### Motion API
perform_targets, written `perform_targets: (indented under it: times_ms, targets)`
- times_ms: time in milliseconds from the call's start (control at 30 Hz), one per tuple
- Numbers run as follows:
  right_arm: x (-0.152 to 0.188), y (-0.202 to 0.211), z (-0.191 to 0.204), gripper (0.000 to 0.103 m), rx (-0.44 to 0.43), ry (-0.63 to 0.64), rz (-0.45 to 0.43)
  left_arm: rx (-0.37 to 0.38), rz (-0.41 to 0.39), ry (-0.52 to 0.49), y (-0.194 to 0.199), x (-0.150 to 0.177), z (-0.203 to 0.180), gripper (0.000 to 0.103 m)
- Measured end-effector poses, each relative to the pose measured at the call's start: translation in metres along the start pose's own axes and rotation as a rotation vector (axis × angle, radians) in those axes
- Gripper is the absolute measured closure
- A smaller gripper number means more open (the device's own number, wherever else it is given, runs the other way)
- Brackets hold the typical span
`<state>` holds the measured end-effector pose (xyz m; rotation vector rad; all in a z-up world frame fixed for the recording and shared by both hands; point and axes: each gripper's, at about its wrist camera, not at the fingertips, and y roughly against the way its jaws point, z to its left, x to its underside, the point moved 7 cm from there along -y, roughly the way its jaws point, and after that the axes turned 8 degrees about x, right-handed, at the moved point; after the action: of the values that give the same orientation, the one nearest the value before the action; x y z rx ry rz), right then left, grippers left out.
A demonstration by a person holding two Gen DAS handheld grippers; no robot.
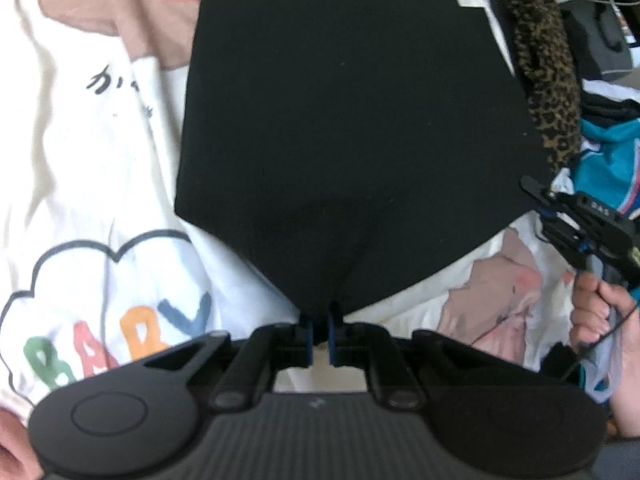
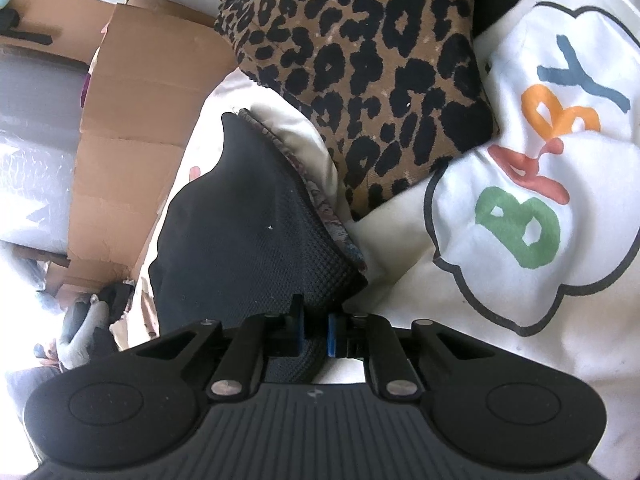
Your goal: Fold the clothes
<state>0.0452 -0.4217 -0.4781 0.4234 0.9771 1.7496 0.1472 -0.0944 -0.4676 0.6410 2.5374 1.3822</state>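
You have the black garment (image 1: 352, 128) caught at two points, and that is about as far as the folding has got. Your left gripper (image 1: 319, 330) is clenched on a pinch of its near edge, the blue pads pressed together with the cloth rising out from between them. Your right gripper (image 2: 316, 334) is clamped on another bit of the same dark fabric, whose textured weave bunches between its fingers (image 2: 333, 336). From the left wrist view the garment spreads out flat and wide ahead of you, over the white "BABY" blanket (image 1: 80, 184), with your right hand (image 1: 600, 312) off at its far right corner.

No crease or doubled layer shows in it yet, so I judge you to be at the start: grips set, fold still to make. Whether this piece has been folded once already, I cannot tell. More is left besides: a leopard-print piece (image 2: 360, 60) lies just beside the black one, and a teal item (image 1: 608, 160) sits in a loose heap beyond.
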Motion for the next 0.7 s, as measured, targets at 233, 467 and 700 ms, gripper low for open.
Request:
perform_targets:
  times_ms: [233,467,700]
  targets:
    - [0.005,0.008,0.005,0.096,-0.020,0.021,0.015,-0.092,0.031,-0.013,0.010,0.003,-0.005,0.097]
    - [0.013,0.012,0.009,0.096,-0.039,0.054,0.035,-0.139,0.035,0.024,0.017,0.018,-0.008,0.097]
    - [0.011,0.016,0.011,0.096,-0.056,0.120,0.105,-0.140,0.041,0.081,0.020,0.046,-0.010,0.097]
